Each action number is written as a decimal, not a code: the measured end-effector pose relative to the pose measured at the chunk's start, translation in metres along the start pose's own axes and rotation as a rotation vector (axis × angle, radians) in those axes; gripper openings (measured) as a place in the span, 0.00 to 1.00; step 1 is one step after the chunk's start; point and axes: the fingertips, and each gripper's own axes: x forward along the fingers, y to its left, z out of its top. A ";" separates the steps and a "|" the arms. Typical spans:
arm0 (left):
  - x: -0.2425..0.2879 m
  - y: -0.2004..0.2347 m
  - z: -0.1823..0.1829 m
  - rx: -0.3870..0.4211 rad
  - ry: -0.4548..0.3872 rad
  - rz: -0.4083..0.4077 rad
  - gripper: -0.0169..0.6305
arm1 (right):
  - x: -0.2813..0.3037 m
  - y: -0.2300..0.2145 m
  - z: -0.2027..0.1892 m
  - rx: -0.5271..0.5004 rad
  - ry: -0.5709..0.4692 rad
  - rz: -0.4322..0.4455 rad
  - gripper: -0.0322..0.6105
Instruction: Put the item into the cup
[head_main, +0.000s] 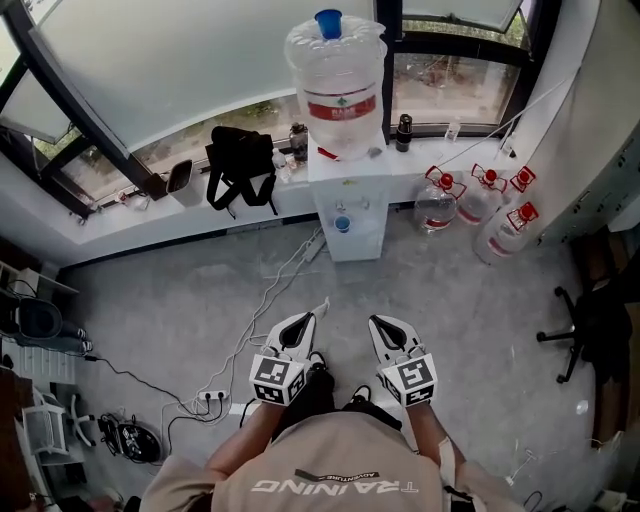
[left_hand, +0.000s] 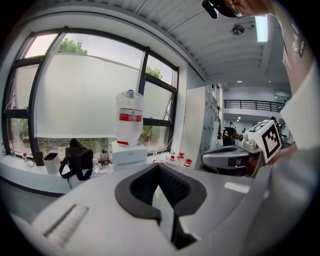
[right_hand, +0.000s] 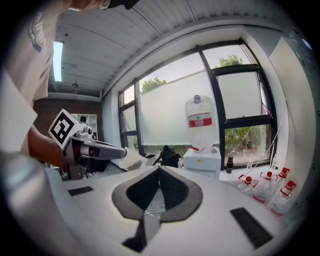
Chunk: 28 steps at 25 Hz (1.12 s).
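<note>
Both grippers hang at waist height over the grey floor, pointing toward a water dispenser (head_main: 345, 215). My left gripper (head_main: 303, 322) is shut with nothing between its jaws; its dark pads (left_hand: 172, 187) meet at the tip. My right gripper (head_main: 383, 324) is likewise shut and holds nothing, its pads (right_hand: 175, 190) closed together. Each shows in the other's view: the right gripper (left_hand: 235, 156) and the left gripper (right_hand: 95, 150). A small dark-rimmed container (head_main: 182, 182) stands on the window sill at far left. No loose item for the task shows in any view.
The big water bottle (head_main: 335, 80) tops the dispenser. A black backpack (head_main: 240, 165) and a dark bottle (head_main: 403, 132) sit on the sill. Three red-capped jugs (head_main: 480, 200) stand on the floor at right. A power strip with cables (head_main: 210, 397) lies at left; an office chair (head_main: 590, 330) stands at right.
</note>
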 end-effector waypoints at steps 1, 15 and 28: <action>0.005 0.005 0.003 0.001 -0.006 -0.002 0.04 | 0.006 -0.003 0.001 0.000 0.004 -0.003 0.07; 0.064 0.109 0.059 0.065 -0.067 -0.108 0.04 | 0.109 -0.031 0.061 0.008 -0.038 -0.113 0.07; 0.105 0.174 0.055 0.056 -0.018 -0.203 0.04 | 0.167 -0.048 0.057 0.005 0.009 -0.222 0.07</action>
